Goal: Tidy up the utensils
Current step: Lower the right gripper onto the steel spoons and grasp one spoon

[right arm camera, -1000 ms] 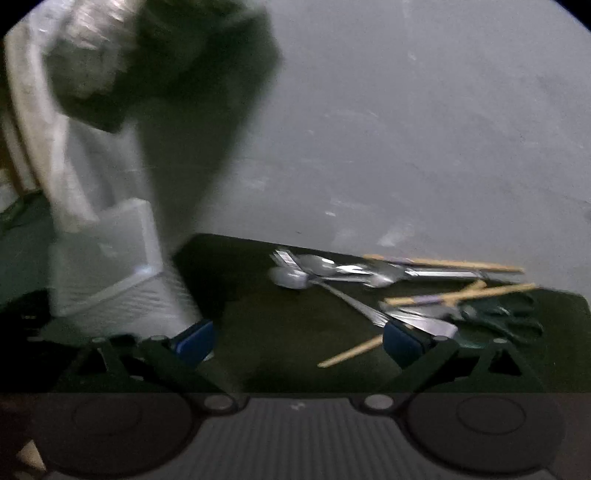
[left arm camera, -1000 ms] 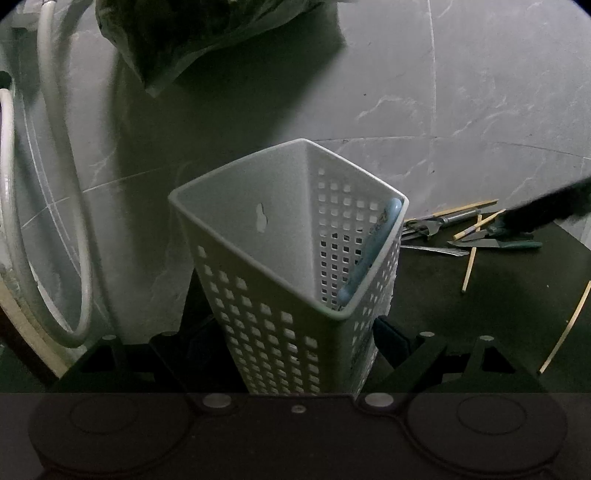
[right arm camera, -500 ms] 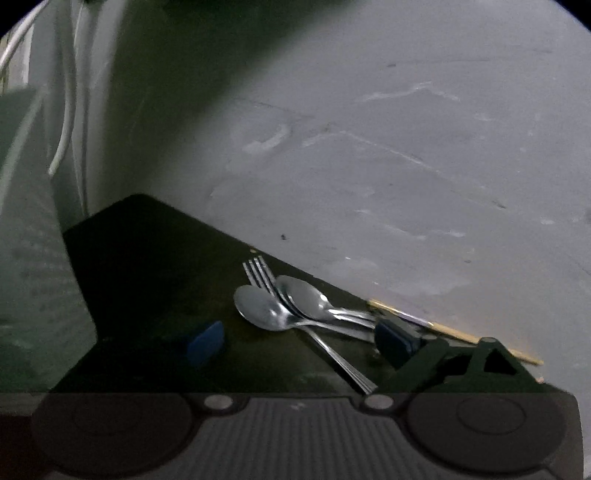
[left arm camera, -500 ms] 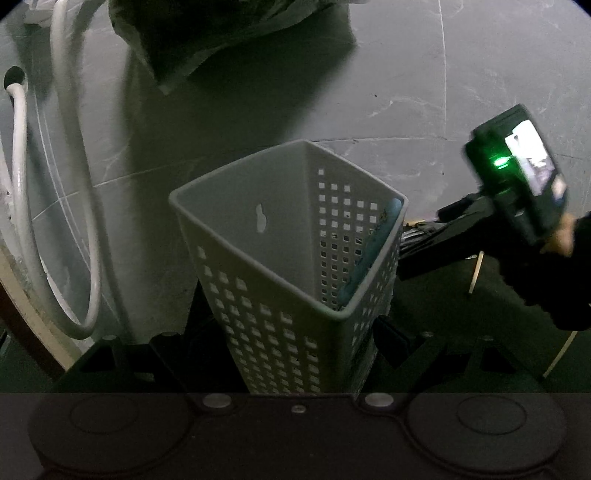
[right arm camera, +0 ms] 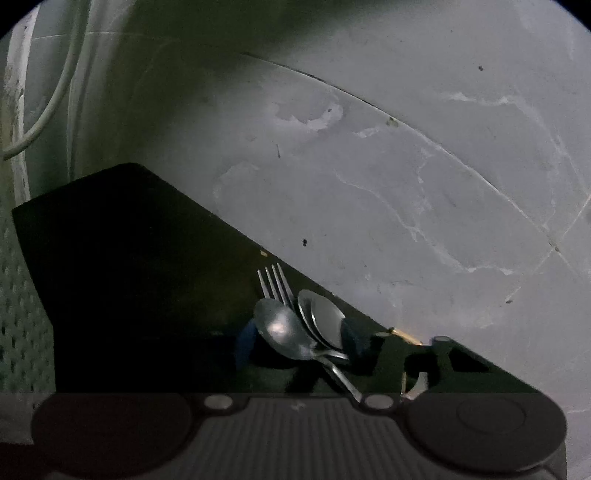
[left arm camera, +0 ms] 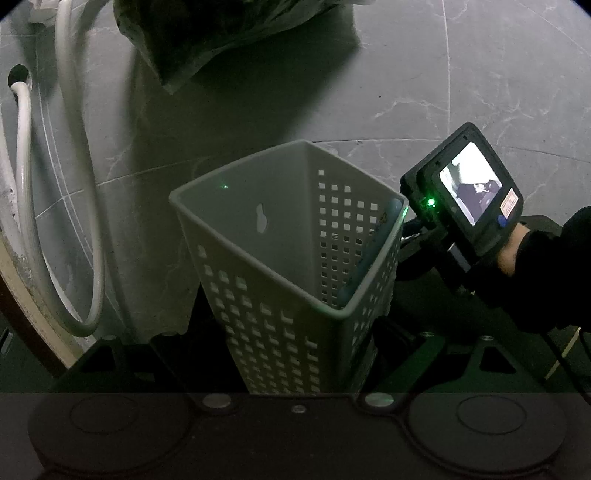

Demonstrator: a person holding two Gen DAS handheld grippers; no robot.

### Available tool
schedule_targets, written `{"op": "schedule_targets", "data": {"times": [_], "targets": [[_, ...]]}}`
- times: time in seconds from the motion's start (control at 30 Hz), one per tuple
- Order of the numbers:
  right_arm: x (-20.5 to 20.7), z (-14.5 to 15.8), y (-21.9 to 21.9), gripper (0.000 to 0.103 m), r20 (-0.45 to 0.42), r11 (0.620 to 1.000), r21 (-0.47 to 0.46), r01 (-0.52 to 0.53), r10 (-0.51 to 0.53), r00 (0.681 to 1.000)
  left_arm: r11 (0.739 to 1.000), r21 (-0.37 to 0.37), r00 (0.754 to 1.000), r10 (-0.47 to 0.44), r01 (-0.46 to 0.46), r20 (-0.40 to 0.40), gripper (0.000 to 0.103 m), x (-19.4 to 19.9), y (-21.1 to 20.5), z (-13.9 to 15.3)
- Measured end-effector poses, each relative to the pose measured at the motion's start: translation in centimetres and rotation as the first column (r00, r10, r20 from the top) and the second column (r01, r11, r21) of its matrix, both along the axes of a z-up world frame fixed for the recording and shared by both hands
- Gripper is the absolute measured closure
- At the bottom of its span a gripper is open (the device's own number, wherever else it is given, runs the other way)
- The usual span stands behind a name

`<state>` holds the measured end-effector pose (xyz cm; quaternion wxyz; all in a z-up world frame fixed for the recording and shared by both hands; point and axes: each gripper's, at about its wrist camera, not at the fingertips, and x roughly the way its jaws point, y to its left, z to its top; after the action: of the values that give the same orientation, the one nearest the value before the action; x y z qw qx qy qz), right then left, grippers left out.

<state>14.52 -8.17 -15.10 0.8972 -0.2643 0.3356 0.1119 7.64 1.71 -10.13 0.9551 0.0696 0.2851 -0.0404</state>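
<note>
My left gripper (left arm camera: 280, 336) is shut on a white perforated basket (left arm camera: 236, 295), which stands upright. A light blue utensil (left arm camera: 373, 251) leans in the basket's right corner. On the black mat (right arm camera: 129, 277) lie two overlapping steel spoons (right arm camera: 284, 328) with a fork (right arm camera: 275, 282) under them. My right gripper (right arm camera: 299, 341) is low over them and its jaws are closing. The blue pads (right arm camera: 245, 343) touch the spoon bowls on both sides. In the left wrist view the right-hand device's lit screen (left arm camera: 469, 192) sits just right of the basket, and the basket hides its fingers.
A white hose (left arm camera: 85, 184) loops on the grey marble floor (right arm camera: 406, 166) at the left. A dark plastic bag (left arm camera: 221, 33) lies beyond the basket. A wooden chopstick (right arm camera: 406, 336) lies right of the spoons. A dark sleeve (left arm camera: 546, 277) reaches in from the right.
The right gripper has dropped and rolled toward the spoons, and its jaws have narrowed around them. It now shows beside the basket in the left wrist view. The basket has stayed put.
</note>
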Motion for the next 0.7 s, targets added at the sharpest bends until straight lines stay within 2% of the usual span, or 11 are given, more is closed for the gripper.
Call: {"op": "schedule_targets", "data": {"times": [0.07,0.13,0.17,0.47,0.7], "targets": [[0.1,-0.2,-0.1,0.074,-0.002,1.0,0.006,0.008,-0.008,1.0,1.0,0.0,1.0,-0.001,0.001,0.0,0.014,0.0,0.0,0.0],[0.8,-0.7,0.0,0.08,-0.006,1.0,0.013,0.007,-0.007,1.0,1.0,0.0,1.0,-0.002,0.002,0.0,0.014,-0.1,0.0,0.0],[0.8,-0.6,0.0,0.088,-0.012,1.0,0.02,0.003,-0.003,1.0,1.0,0.001,1.0,-0.002,0.002,0.0,0.014,-0.1,0.0,0.0],[0.7,0.0,-0.4,0.096,-0.003,0.999,0.032,-0.027,0.027,1.0,1.0,0.002,1.0,-0.005,0.005,0.0,0.014,0.0,0.2,-0.1],[-0.6,3.2,-1.4,0.102,0.051,0.995,0.069,-0.074,0.07,0.996,1.0,0.0,1.0,-0.003,0.003,0.002,0.014,0.0,0.2,-0.1]]}}
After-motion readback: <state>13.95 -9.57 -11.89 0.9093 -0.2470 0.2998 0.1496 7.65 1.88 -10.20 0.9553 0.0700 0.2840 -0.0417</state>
